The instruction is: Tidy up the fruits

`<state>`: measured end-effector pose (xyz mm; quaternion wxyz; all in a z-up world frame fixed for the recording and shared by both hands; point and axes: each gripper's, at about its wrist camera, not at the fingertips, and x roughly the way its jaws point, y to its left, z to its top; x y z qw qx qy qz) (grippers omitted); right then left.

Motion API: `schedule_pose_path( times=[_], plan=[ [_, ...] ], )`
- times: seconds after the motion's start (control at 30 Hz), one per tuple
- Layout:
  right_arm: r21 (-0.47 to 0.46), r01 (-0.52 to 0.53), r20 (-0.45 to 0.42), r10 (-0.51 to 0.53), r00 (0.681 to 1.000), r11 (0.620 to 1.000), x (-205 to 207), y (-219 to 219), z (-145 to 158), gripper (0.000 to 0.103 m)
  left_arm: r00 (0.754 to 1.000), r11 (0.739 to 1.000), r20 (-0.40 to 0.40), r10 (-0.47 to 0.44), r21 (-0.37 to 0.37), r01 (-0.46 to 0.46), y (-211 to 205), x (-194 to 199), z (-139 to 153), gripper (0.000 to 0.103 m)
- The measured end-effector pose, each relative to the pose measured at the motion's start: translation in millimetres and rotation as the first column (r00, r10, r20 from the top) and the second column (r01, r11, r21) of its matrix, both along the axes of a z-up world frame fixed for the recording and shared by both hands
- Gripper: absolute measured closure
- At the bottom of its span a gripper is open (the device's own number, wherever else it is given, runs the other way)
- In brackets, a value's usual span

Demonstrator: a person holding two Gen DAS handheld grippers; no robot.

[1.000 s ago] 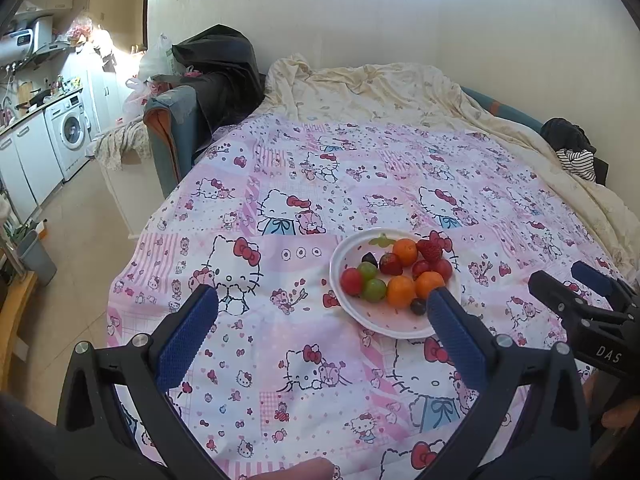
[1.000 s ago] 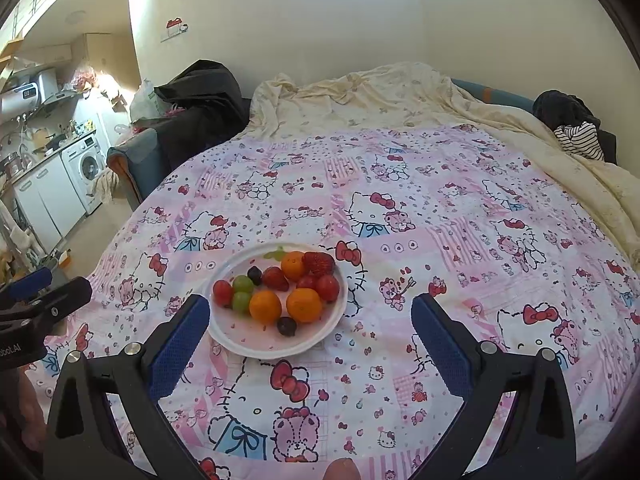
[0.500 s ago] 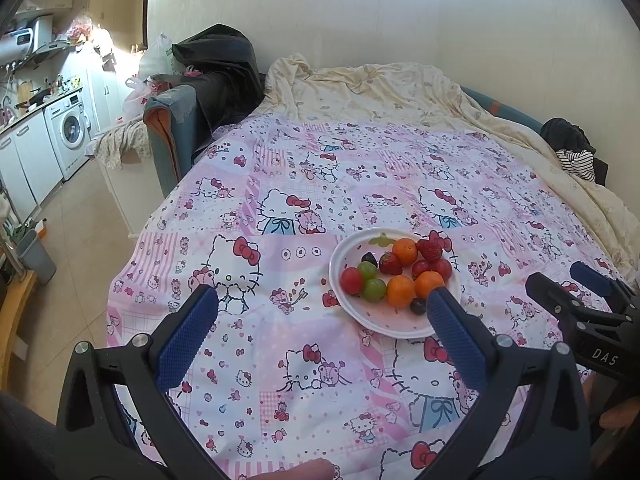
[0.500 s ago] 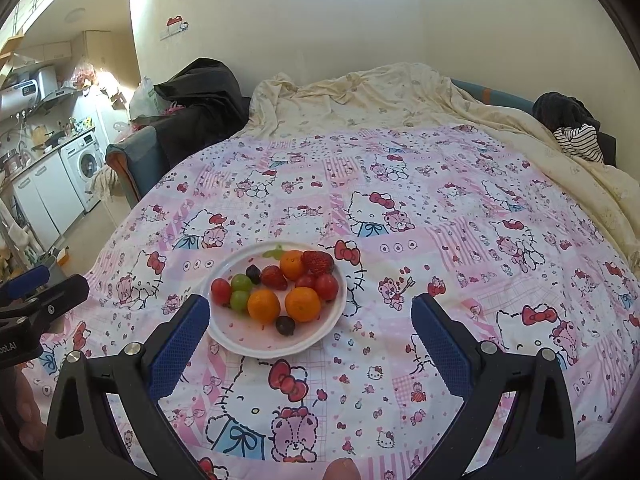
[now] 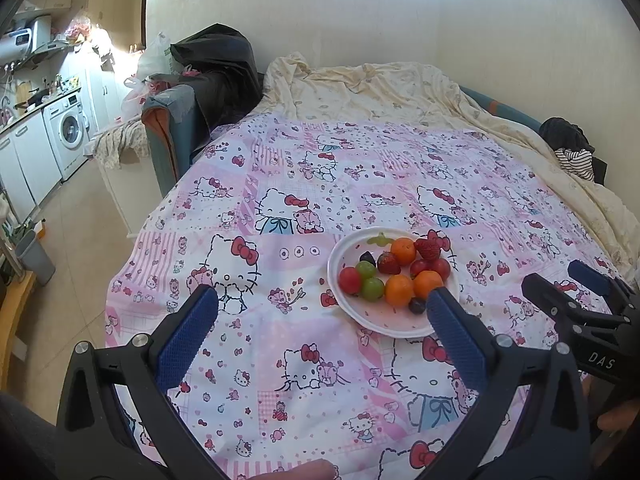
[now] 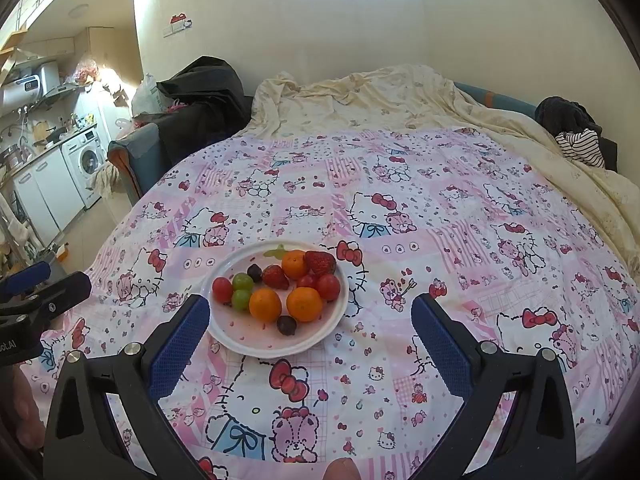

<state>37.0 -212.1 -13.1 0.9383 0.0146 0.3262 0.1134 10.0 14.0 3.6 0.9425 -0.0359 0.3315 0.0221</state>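
A white plate point(image 5: 352, 312) point(image 6: 248, 344) sits on a pink cartoon-print bedspread point(image 5: 320, 184) point(image 6: 440, 208). It holds several fruits: oranges point(image 5: 399, 290) point(image 6: 265, 305), strawberries point(image 5: 429, 249) point(image 6: 320, 262), green grapes point(image 5: 373, 288) point(image 6: 242, 281), red tomatoes point(image 5: 349, 280) point(image 6: 222, 289) and dark grapes point(image 6: 286, 325). My left gripper point(image 5: 322, 300) is open above the bedspread, the plate just inside its right finger. My right gripper point(image 6: 310, 308) is open, the plate next to its left finger. Neither holds anything. Each gripper shows at the edge of the other's view.
A cream sheet point(image 5: 380, 88) covers the far half of the bed. Dark and striped clothes point(image 6: 576, 136) lie at the far right. A black bag point(image 5: 216, 64) sits on a blue chair at the left, with the floor and a washing machine point(image 5: 68, 132) beyond.
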Motion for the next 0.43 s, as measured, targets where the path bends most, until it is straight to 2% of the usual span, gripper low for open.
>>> schedule_pose_path(
  times=[0.43],
  plan=[
    [-0.002, -0.003, 0.003, 0.003, 1.0, 1.0, -0.7, 0.4, 2.2, 0.0, 1.0, 1.0, -0.009, -0.004, -0.001, 0.004, 0.6, 0.5, -2.8, 0.0]
  ],
)
